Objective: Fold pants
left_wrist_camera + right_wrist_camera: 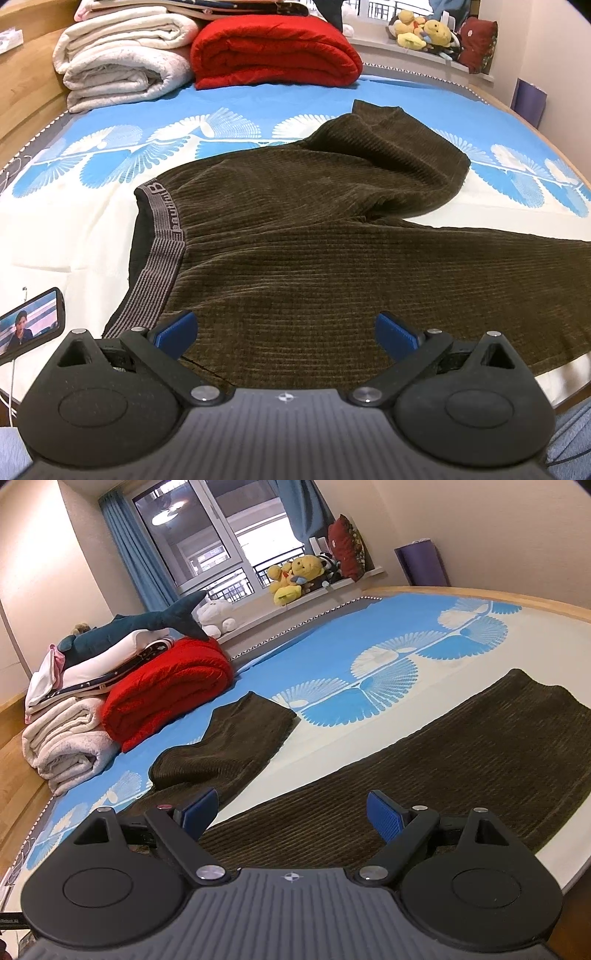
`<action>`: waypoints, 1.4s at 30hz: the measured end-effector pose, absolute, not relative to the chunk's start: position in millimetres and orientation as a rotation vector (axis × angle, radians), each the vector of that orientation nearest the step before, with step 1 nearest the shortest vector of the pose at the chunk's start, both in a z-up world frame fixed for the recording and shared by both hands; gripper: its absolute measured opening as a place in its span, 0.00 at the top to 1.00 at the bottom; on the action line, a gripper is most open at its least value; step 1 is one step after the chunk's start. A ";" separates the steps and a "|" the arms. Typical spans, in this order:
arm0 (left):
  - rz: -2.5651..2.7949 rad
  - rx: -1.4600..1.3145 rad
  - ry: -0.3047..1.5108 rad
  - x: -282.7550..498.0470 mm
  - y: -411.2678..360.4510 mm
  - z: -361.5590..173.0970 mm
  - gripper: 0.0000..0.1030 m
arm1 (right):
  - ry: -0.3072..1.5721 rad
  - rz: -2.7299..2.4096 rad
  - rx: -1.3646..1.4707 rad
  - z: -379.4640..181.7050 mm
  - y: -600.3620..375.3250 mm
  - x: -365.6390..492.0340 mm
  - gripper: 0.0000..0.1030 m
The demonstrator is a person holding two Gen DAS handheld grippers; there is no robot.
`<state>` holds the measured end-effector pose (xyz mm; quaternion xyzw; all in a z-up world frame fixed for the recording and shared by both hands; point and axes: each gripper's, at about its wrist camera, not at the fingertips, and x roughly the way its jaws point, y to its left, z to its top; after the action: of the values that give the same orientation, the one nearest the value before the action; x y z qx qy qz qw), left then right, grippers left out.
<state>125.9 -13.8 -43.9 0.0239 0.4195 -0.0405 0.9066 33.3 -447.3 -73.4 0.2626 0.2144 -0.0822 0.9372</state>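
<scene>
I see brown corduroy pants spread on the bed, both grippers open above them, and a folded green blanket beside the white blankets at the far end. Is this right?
Not quite: the folded blanket beside the white blankets is red, as the left wrist view shows. The corduroy pants do lie on the bed, with the left gripper and right gripper open.

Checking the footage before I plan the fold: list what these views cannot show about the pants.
- Left wrist view: the near pants leg runs off the right edge; its hem is cut off.
- Right wrist view: the left gripper is absent; the right gripper body hides the near fabric.
- Waistband lettering: too distorted to read.
</scene>
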 end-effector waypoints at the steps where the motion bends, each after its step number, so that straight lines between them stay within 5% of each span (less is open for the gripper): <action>1: -0.086 0.051 0.869 127.7 -14.6 -44.7 0.00 | 0.439 -0.167 0.541 -73.9 -447.1 34.0 0.14; 29: -0.102 0.084 0.922 199.8 -17.8 -70.3 0.00 | 0.518 -0.134 0.566 -81.0 -429.1 78.0 0.13; 42: 0.075 0.151 0.803 364.5 55.9 -69.7 0.00 | 0.708 -0.226 0.566 -107.3 -429.1 144.8 0.13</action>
<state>364.5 55.9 -69.7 0.0733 0.3903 0.0363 0.9171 144.8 -429.1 -107.3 0.2726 0.3412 -0.1090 0.8930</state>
